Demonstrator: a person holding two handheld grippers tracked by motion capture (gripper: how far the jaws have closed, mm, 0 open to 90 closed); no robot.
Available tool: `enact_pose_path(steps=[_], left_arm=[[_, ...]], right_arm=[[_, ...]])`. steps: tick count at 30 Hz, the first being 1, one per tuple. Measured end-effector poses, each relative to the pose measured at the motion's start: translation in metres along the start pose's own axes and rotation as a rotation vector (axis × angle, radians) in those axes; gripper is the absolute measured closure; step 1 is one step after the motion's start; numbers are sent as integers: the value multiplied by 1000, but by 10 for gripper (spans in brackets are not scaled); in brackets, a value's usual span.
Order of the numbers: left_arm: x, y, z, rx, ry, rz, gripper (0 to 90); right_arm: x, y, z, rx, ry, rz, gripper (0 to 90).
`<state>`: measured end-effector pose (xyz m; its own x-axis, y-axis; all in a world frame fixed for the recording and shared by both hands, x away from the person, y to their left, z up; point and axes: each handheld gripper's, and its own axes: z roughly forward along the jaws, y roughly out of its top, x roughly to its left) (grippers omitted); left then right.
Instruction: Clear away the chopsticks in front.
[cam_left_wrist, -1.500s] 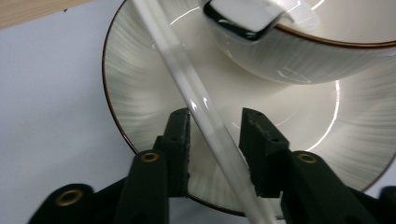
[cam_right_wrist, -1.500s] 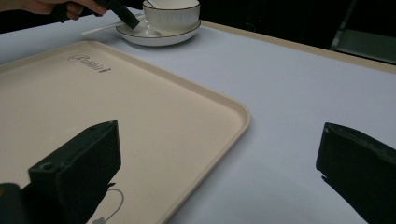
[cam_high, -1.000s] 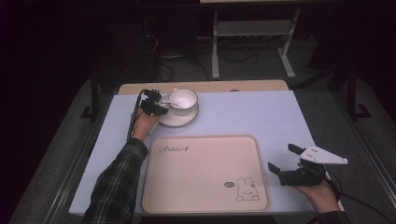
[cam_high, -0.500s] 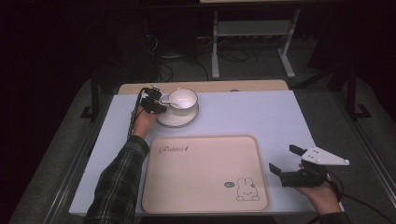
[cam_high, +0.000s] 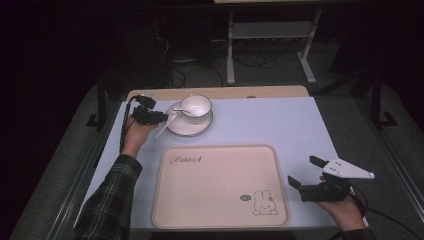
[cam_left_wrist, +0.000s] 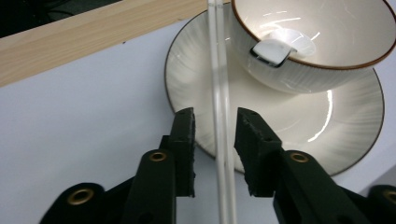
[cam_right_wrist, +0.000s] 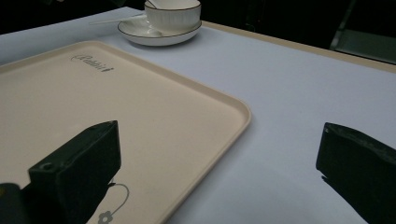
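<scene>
A white cup (cam_high: 196, 105) stands on a white saucer (cam_high: 190, 126) at the table's far left. A thin pale spoon (cam_high: 165, 127) leans on the saucer, its handle reaching out past the left rim. My left gripper (cam_high: 163, 118) is at the saucer's left edge. In the left gripper view its jaws (cam_left_wrist: 214, 116) straddle the spoon handle (cam_left_wrist: 219, 79) with a narrow gap on each side, so it is open. My right gripper (cam_high: 301, 170) is wide open just right of the beige tray (cam_high: 220, 185), nothing between its jaws (cam_right_wrist: 219, 135).
The tray (cam_right_wrist: 140, 107) has a rabbit drawing and lies at the near middle of the pale blue table top (cam_high: 270, 120). A wooden strip (cam_high: 270, 91) runs along the far edge. The cup (cam_right_wrist: 173, 14) shows far off in the right gripper view.
The left gripper has shifted a little to the left at the saucer's edge. The right gripper has hardly moved.
</scene>
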<state>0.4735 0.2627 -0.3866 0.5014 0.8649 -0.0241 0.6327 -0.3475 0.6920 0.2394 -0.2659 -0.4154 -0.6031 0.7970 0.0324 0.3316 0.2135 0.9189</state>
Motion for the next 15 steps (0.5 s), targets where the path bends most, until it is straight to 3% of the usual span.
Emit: enact_pose_path(steps=[3, 9, 15], left_arm=[[4, -5, -1, 2, -11, -6, 745], [8, -11, 8, 25, -43, -25, 762], [6, -12, 13, 41, -44, -17, 769]], right_arm=[[1, 0, 1, 4, 4, -5, 0], [-1, 0, 2, 5, 0, -1, 0], [-2, -1, 1, 4, -1, 2, 0]])
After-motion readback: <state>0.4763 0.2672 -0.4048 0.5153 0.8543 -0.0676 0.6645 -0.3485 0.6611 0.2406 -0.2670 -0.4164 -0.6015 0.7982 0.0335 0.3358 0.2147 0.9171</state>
